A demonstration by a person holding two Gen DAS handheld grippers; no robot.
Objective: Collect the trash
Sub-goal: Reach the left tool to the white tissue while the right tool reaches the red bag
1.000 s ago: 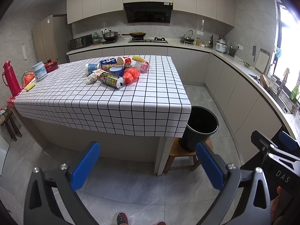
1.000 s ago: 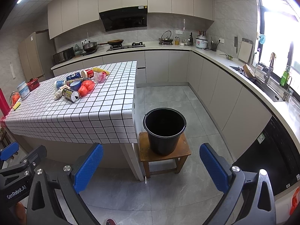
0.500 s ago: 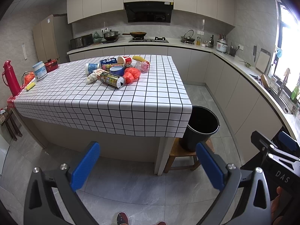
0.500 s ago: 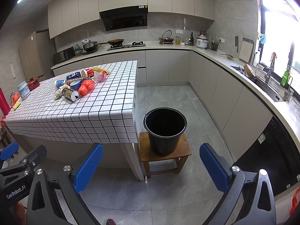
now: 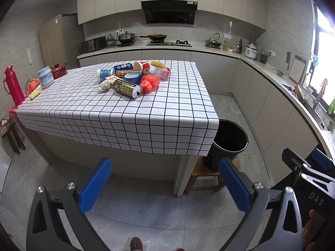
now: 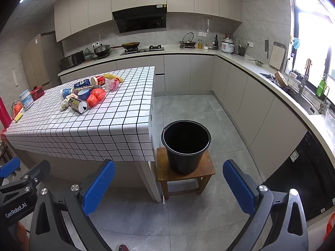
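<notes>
A black bucket [image 6: 186, 144] stands upright on a small wooden stool [image 6: 206, 172] on the grey tiled floor, just beside the corner of the desk [image 5: 129, 113]; nothing shows in its dark interior. The desk, under a white checked cloth, carries the trash heap [image 5: 134, 79] near its far end: a tube can [image 5: 127, 88] lying on its side, a blue cup [image 5: 132, 78], orange bags [image 5: 149, 83] and a banana [image 5: 158, 64], all touching or close together. A white tub [image 5: 45, 80] sits well apart at the left edge. The left gripper [image 5: 165, 184] and the right gripper [image 6: 168, 185] hang above the floor, jaws spread wide, holding nothing.
</notes>
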